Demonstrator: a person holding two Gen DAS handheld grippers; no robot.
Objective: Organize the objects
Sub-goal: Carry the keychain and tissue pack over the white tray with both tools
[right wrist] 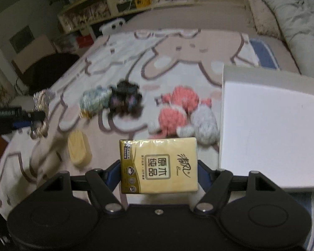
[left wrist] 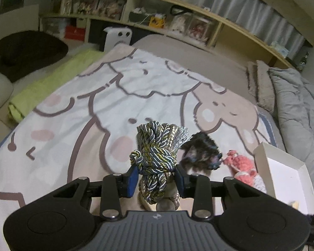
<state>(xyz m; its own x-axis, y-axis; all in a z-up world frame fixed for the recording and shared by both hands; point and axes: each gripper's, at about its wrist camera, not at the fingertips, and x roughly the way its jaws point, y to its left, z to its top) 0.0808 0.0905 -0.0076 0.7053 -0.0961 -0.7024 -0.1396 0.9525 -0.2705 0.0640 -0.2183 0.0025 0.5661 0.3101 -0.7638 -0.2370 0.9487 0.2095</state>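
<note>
Already both claws are loaded: the right claw [right wrist: 159, 176] clamps a yellow plastic-wrapped tissue pack [right wrist: 158, 165], the left claw [left wrist: 157, 176] squeezes a coiled blue-and-gold twisted cord bundle [left wrist: 156, 154]. Both hang above the cartoon-print blanket [left wrist: 73, 108]. Best to carry each level over the open white cardboard box [right wrist: 268, 131], clearing its rim and the pink knitted toy [right wrist: 179, 109] before letting go.

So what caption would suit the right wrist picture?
Right gripper holds a yellow tissue pack above a cartoon blanket, beside a white box.

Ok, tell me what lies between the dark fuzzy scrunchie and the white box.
The pink crocheted doll lies between the scrunchie and box, in the right wrist view.
</note>
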